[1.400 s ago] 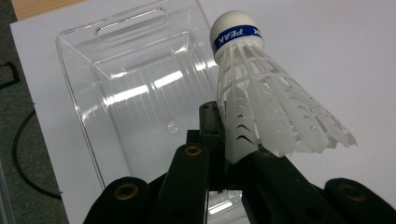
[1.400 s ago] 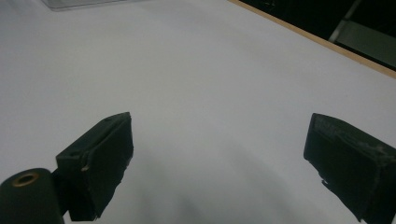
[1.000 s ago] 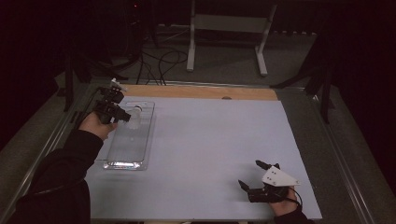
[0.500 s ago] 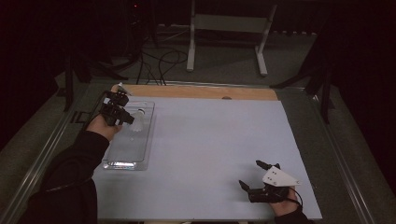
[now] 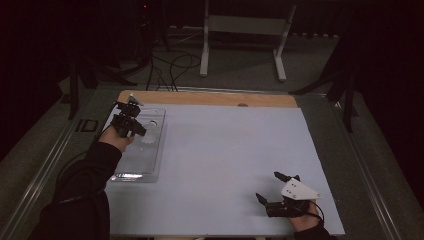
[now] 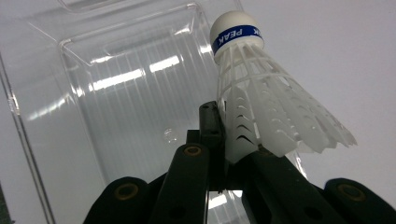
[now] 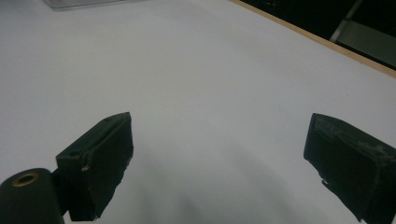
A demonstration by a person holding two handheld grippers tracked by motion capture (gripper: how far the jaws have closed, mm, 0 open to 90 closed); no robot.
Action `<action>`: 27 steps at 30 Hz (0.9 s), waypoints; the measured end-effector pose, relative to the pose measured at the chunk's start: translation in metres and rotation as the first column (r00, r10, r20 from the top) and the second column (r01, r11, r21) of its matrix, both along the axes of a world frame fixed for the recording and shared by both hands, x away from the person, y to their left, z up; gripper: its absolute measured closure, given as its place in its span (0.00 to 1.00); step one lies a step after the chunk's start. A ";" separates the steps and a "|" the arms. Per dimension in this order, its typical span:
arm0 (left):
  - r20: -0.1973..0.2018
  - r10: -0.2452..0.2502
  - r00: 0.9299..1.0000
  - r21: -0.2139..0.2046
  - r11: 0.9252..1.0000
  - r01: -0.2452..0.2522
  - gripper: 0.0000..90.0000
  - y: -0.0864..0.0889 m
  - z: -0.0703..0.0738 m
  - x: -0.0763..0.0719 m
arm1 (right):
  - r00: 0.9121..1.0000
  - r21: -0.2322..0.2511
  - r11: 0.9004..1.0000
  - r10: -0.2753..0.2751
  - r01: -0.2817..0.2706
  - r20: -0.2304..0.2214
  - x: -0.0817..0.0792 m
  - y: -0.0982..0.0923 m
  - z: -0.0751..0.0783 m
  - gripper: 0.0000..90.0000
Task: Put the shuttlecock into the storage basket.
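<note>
The shuttlecock (image 6: 261, 88) is white, with a slotted plastic skirt, a rounded cork tip and a blue band lettered in white. The left gripper (image 6: 224, 140) pinches its skirt edge above the far end of the clear plastic tray (image 5: 131, 167) at the table's left. The right gripper (image 7: 219, 154) rests near right, jaws wide apart with nothing between them.

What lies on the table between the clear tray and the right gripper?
Nothing: in the high view the white table sheet is bare between the clear tray and the right gripper.
</note>
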State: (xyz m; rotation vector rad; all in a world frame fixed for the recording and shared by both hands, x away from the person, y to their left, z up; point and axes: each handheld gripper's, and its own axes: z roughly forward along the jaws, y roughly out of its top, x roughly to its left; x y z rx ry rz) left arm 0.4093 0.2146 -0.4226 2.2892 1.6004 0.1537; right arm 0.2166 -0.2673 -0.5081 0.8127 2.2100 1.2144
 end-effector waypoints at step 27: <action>-0.085 -0.020 0.996 0.050 0.998 0.024 1.00 -0.006 -0.038 0.007 | 1.000 0.001 1.000 -0.002 0.002 -0.004 0.000 -0.001 0.000 0.09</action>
